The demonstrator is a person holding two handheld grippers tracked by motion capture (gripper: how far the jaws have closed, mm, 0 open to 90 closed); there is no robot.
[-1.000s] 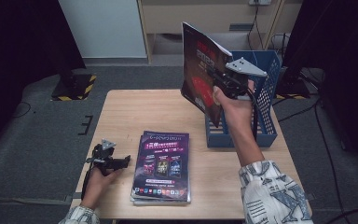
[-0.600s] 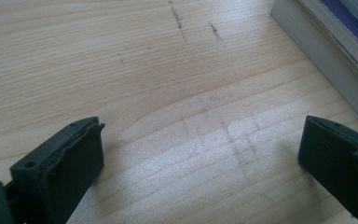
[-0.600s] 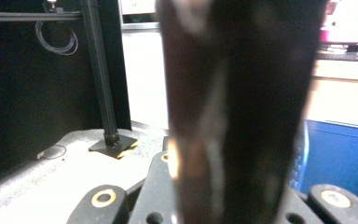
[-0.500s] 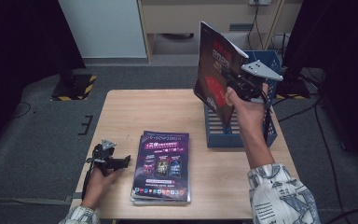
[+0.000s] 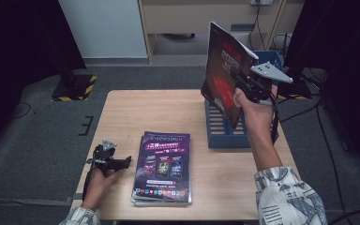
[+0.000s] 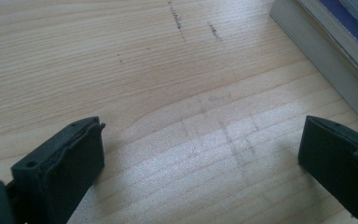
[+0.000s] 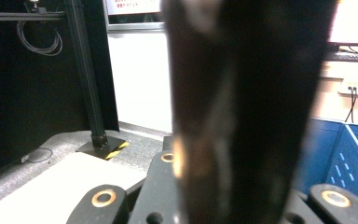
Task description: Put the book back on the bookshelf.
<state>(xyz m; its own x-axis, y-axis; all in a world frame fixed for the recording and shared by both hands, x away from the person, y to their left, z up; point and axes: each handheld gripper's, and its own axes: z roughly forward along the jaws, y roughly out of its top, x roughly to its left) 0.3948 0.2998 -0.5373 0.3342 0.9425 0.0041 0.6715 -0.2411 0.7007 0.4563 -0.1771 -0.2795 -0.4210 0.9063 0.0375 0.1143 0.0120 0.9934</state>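
Observation:
A dark magazine [image 5: 225, 70] with red print is held upright above the blue slotted rack [image 5: 222, 133] at the table's right side. My right gripper [image 5: 243, 86] is shut on its edge, and the same magazine [image 7: 242, 107] rises as a dark blurred slab between the jaws in the right gripper view. A stack of magazines [image 5: 163, 164] lies flat near the front middle of the table. My left gripper [image 5: 122, 162] rests on the table just left of that stack, jaws wide apart over bare wood [image 6: 177, 116], with the stack's edge [image 6: 326, 56] at the upper right.
The wooden table [image 5: 159, 112] has bare room across its back left half. Beyond it are a grey carpet, a black stand with a yellow-striped base [image 5: 75, 86] and a pale cabinet [image 5: 108, 28]. Cables trail at the right.
My right gripper has carried the upright magazine to the right and slightly down, over the blue rack. The left gripper and the flat stack have stayed where they were.

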